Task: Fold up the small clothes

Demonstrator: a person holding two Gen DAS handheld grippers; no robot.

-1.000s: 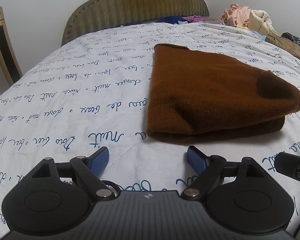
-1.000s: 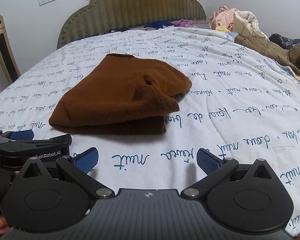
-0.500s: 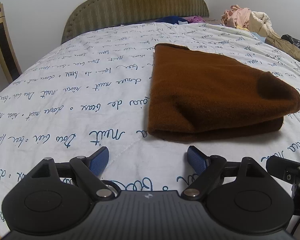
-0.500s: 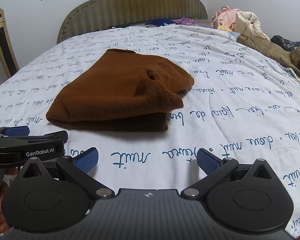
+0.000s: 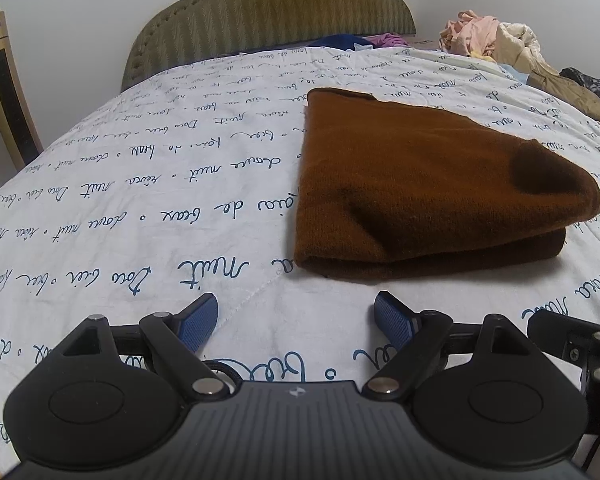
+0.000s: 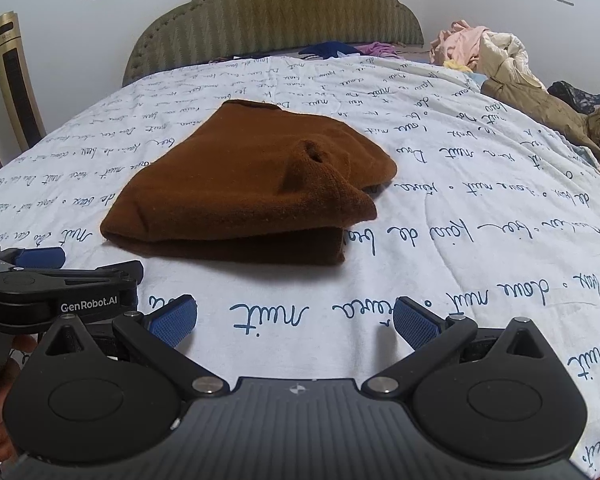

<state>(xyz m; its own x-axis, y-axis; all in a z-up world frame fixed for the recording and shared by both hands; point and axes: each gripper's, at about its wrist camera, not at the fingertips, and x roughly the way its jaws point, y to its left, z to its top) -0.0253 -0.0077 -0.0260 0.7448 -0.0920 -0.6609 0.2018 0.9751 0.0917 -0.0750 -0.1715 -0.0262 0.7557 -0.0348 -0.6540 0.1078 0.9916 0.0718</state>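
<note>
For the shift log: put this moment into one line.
left gripper: open, empty | right gripper: open, empty | brown knitted garment: folded on white script-printed bedspread, untouched, ahead of both grippers

Black left claw [image 5: 296, 318], blue ribbed pads [image 5: 198, 322], seemingly silver screws.

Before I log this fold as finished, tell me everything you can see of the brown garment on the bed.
The brown garment is a rust-brown, fuzzy knit piece, folded in layers with the thick fold edge facing the cameras. Its top layer bulges into a small puckered opening near the right corner, so it is not quite flat. It lies on the white script-printed bedspread, which alone touches it. Both the left gripper and right gripper sit open, short of it.
</note>
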